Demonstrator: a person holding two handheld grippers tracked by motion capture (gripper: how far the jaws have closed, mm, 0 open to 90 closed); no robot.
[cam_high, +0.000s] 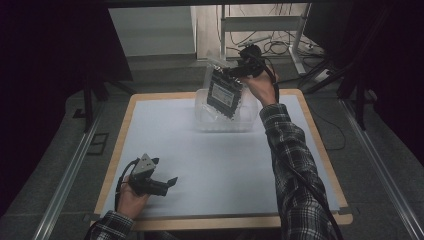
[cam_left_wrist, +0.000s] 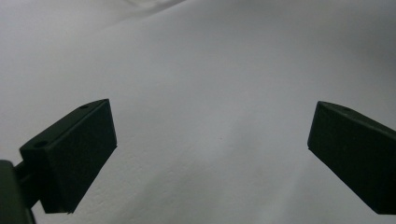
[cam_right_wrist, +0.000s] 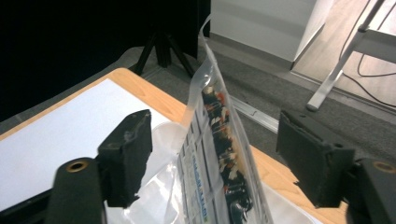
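From the high view, your right gripper (cam_high: 239, 70) is raised over the far edge of the table (cam_high: 120, 142), and beside its tip hangs one clear plastic pouch with a dark filling and a white label (cam_high: 225, 92). The pouch's long axis runs from upper left down to lower right, its clear top edge pointing up and away from you, its lower end dipping into the one clear plastic tub (cam_high: 202, 120) that sits on the white mat (cam_high: 200, 170) at the far side. Your left gripper (cam_high: 167, 184) rests low near the front left corner of the mat, pointing right, jaws apart and holding nothing. In the left gripper view, its two black jaws stand wide open over bare white mat (cam_left_wrist: 210, 93). In the right gripper view, the pouch (cam_right_wrist: 219, 140) stands edge-on between the two jaws, its long axis near upright with the clear top leaning slightly right; both jaws stand well clear of it, wide open, and you cannot tell from here what bears its weight. The tub (cam_right_wrist: 159, 186) shows below it.
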